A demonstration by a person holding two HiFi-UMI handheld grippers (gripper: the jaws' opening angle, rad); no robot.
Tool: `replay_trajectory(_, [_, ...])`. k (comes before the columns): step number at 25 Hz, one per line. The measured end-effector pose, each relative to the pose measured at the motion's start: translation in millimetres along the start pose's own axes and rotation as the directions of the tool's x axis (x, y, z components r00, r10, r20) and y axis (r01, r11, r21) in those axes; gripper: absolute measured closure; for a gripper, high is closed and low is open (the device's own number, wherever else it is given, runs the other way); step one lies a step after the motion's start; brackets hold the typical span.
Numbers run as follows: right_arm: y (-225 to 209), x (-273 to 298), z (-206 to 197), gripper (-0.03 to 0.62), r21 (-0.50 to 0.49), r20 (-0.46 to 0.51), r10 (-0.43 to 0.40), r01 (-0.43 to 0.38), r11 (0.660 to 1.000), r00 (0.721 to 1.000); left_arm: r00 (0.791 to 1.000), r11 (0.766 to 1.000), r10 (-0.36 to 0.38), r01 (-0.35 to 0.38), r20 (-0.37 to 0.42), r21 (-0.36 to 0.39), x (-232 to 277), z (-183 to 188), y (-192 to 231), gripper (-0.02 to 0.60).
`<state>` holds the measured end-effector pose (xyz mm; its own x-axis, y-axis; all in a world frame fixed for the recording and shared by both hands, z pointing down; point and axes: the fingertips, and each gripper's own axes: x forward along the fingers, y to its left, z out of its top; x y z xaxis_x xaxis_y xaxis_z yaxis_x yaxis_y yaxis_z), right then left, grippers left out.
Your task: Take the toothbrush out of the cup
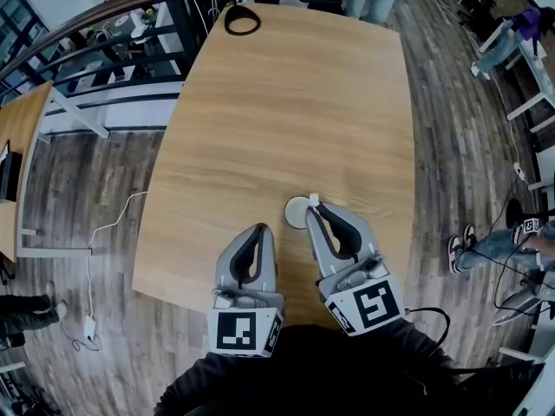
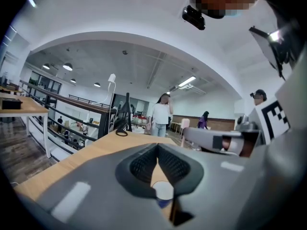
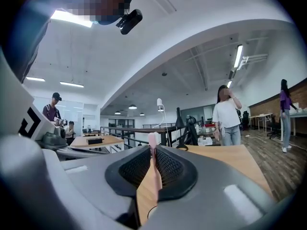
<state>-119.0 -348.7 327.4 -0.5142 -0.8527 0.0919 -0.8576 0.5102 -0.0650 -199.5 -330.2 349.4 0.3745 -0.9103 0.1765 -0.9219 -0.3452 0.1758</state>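
Slim pink plastic toothbrush [image 3: 152,150], standing in the round white cup [image 1: 297,216], is pinched by the right gripper [image 1: 317,206]; the left gripper [image 1: 259,229] is closed, empty. A straight vertical lift is advised.

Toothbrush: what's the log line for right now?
right gripper: shut on toothbrush | left gripper: shut, empty | cup: on table, at right gripper's tip

I'm at a long wooden desk [image 1: 286,102] in what looks like an open-plan office or lab, with wood-plank flooring [image 1: 451,146] all round. Past the desk's far edge are standing people [image 3: 226,114], more desks [image 3: 108,141] and a black railing [image 2: 82,102]. Strip lights [image 3: 238,56] hang from a high white ceiling.
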Motion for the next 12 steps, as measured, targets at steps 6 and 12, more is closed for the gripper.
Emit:
replay_trajectory(6, [12, -44, 46, 0.559, -0.003, 0.110, -0.025, 0.026, 1.000, 0.994, 0.995, 0.996, -0.067, 0.062, 0.076, 0.059, -30, 32, -32, 0.574])
replay_trajectory(12, [28, -94, 71, 0.559, 0.001, 0.190, -0.051, 0.052, 0.999, 0.980, 0.983, 0.987, -0.128, 0.113, 0.133, 0.114, -65, 49, -63, 0.574])
